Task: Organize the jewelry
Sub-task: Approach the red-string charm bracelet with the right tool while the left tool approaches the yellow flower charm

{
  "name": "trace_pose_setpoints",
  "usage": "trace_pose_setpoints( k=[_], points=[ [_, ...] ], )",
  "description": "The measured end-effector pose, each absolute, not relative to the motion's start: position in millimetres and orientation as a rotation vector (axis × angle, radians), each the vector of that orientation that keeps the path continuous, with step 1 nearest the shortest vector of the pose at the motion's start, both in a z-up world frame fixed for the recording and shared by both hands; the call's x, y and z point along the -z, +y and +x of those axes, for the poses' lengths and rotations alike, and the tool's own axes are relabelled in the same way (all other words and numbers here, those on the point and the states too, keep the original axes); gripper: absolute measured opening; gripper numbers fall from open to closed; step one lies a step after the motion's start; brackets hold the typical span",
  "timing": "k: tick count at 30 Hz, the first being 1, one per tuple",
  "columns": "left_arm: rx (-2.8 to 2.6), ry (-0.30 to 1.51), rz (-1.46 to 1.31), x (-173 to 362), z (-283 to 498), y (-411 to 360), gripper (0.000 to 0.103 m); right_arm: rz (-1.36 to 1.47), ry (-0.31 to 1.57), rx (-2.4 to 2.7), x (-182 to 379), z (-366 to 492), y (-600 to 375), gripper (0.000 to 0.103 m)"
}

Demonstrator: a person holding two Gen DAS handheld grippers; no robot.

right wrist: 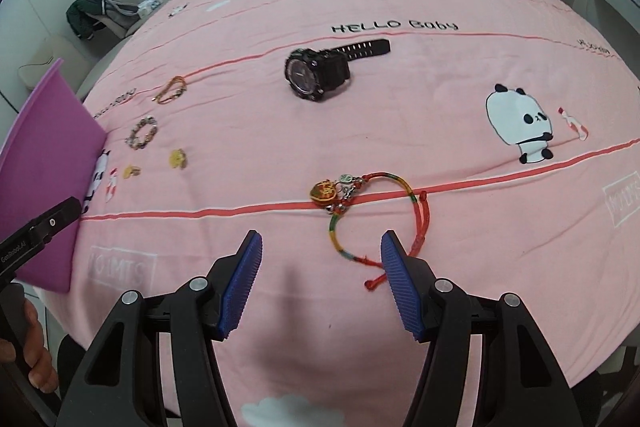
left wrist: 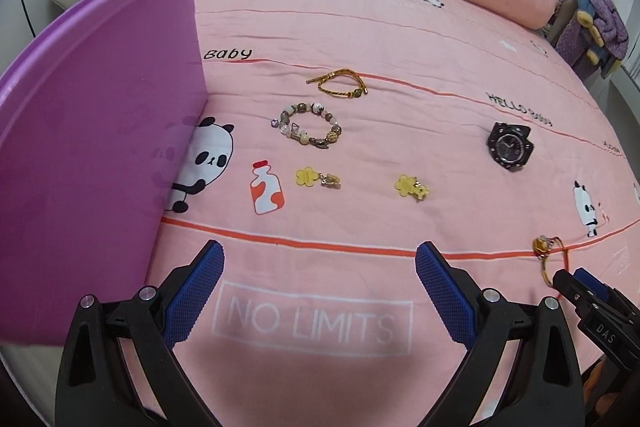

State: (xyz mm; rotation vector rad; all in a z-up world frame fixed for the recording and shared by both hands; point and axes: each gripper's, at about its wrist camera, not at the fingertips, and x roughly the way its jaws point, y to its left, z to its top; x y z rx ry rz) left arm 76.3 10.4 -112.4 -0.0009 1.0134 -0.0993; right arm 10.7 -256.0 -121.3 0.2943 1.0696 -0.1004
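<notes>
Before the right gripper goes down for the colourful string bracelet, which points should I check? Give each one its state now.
1. Right gripper open and empty: ok.
2. String bracelet lies free on the bedspread: ok.
3. Cord centred between the fingers: not ok, it runs by the right fingertip.
4. Black watch clear of the path: ok.
5. Left gripper open, empty: ok.
6. Purple box inside free: cannot tell.

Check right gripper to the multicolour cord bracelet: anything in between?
Nothing visible. The right gripper is open, and the cord bracelet lies flat on the bedspread just ahead, its near loop already by the right fingertip. The watch lies well beyond it.
</notes>
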Motion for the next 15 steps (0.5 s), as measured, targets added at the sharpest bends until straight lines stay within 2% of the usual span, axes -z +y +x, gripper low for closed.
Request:
trace_pose_setpoints(
  k=[15],
  points=[
    [0.115,1.011,0.067,151.2,139.5,3.3,0.095,0.270,1.085,0.167,151.3,31.3,-255.8,0.059]
  ],
)
